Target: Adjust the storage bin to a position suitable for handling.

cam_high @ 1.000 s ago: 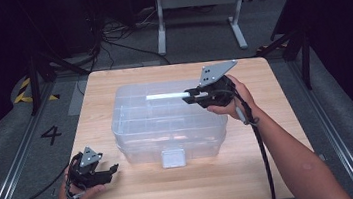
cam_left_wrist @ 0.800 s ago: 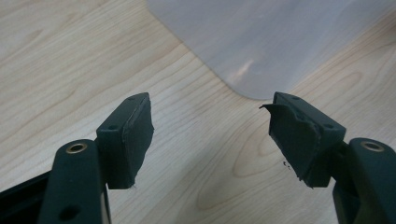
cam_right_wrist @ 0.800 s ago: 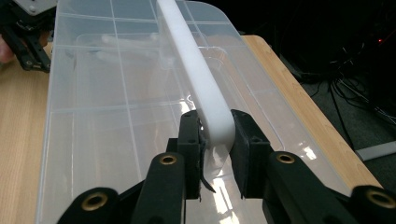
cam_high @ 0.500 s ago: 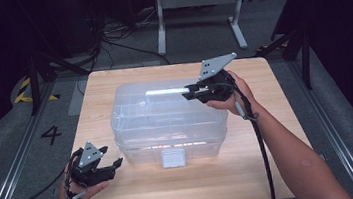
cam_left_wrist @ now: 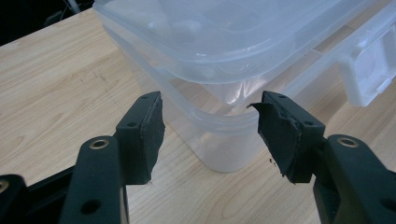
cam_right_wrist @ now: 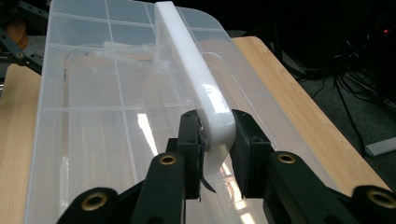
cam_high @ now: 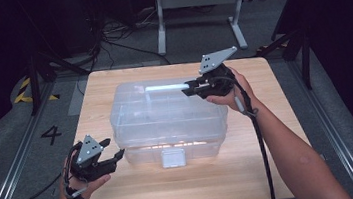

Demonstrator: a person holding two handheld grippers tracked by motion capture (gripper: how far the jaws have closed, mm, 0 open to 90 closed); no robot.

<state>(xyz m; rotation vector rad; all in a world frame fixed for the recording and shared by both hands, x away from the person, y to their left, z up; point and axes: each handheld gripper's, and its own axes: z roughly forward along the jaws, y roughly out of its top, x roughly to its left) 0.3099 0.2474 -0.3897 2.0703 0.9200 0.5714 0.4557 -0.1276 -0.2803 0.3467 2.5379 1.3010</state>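
Observation:
A clear plastic storage box (cam_high: pixel 166 118) with a lid stands in the middle of the wooden table (cam_high: pixel 124 191). Its white carry handle (cam_high: pixel 165 87) stands raised above the lid, and my right gripper (cam_high: pixel 187 90) is shut on the handle's right end. In the right gripper view the handle (cam_right_wrist: pixel 191 65) runs away from the jaws over the lid (cam_right_wrist: pixel 93 116), pinched at its near end by my right gripper (cam_right_wrist: pixel 215 135). My left gripper (cam_high: pixel 118 156) is open at the box's front left corner. In the left gripper view that corner (cam_left_wrist: pixel 219 140) lies between and beyond the spread jaws of my left gripper (cam_left_wrist: pixel 208 133).
A white latch (cam_high: pixel 173 157) sits at the middle of the box's front wall, also seen as the latch (cam_left_wrist: pixel 369 74) at the right of the left gripper view. A metal stand (cam_high: pixel 199 6) and cables (cam_high: pixel 107 42) lie on the floor behind the table. Rails (cam_high: pixel 15 163) run along both sides.
My left gripper has moved right and forward up to the box's front left corner. My right gripper has lifted the handle slightly; the box stays in place.

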